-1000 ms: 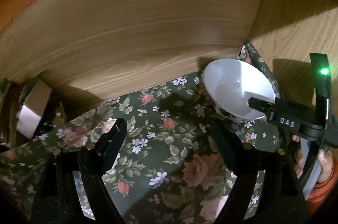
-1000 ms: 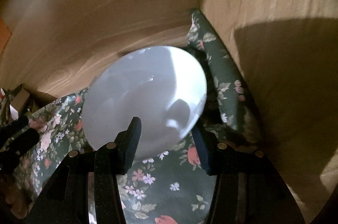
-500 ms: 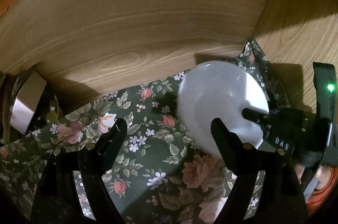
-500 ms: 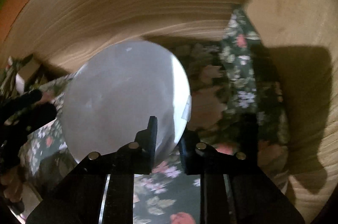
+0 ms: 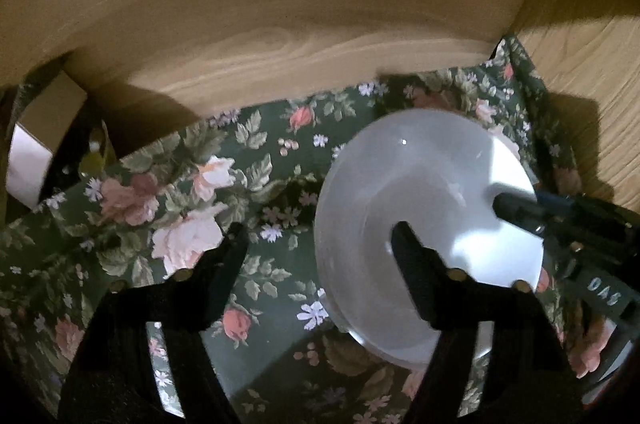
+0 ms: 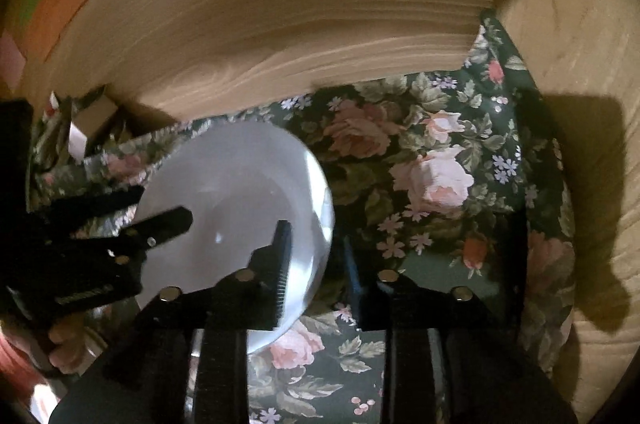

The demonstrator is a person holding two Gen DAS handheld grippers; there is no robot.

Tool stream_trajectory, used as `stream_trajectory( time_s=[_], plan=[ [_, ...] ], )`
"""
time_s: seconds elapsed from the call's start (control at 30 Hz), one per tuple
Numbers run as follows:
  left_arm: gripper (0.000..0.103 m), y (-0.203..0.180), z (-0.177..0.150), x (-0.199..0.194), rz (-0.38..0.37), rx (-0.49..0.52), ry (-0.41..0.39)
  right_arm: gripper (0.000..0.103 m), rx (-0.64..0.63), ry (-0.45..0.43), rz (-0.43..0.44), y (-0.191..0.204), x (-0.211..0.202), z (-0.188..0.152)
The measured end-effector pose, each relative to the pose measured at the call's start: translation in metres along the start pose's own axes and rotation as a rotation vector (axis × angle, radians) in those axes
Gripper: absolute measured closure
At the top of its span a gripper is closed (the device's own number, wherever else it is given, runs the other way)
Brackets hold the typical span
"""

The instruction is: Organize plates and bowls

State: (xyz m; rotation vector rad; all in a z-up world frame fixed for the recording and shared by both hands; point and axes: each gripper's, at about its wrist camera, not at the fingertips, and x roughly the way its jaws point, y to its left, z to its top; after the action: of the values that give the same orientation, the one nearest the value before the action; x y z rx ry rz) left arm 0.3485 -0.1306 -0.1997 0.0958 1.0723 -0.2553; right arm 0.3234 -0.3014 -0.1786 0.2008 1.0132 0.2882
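Note:
A white bowl [image 5: 420,216] hangs tilted above the floral cloth [image 5: 208,184] inside a wooden cabinet. My right gripper [image 6: 316,248] is shut on the bowl's rim [image 6: 248,192], one finger inside the bowl and one outside. In the left wrist view the right gripper [image 5: 532,208] reaches onto the bowl's right edge. My left gripper [image 5: 320,244] is open and empty, its right finger in front of the bowl. It shows at the left of the right wrist view [image 6: 160,224], beside the bowl.
Wooden back wall [image 5: 280,24] and right side wall [image 6: 580,44] close in the shelf. A cardboard box [image 5: 44,132] stands at the far left on the cloth.
The right gripper shut on the bowl's rim and carried it left and toward me, away from the back right corner. The left gripper stayed open and came closer to the bowl.

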Motion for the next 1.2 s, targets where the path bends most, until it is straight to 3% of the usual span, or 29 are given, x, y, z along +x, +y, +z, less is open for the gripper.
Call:
stream_trajectory(
  time_s=[0.27, 0.33, 0.4, 0.67, 1.2],
  plan=[
    [0.069, -0.005, -0.006, 0.015, -0.027, 0.007, 0.075, 0.078, 0.014, 0.046, 0.040, 0.006, 0.015, -0.011],
    [0.072, -0.008, -0.006, 0.016, -0.026, 0.017, 0.066, 0.087, 0.005, 0.041, 0.044, 0.010, 0.015, -0.012],
    [0.084, -0.012, -0.006, 0.015, -0.035, 0.034, 0.066, 0.087, -0.005, 0.026, 0.021, 0.015, 0.013, -0.011],
    [0.084, -0.014, -0.010, -0.005, -0.030, 0.043, 0.032, 0.087, -0.016, -0.029, 0.027, 0.029, -0.005, -0.014],
    [0.084, 0.009, -0.042, -0.099, -0.028, 0.008, -0.144, 0.087, -0.088, -0.160, 0.069, 0.078, -0.068, -0.030]
  ],
)
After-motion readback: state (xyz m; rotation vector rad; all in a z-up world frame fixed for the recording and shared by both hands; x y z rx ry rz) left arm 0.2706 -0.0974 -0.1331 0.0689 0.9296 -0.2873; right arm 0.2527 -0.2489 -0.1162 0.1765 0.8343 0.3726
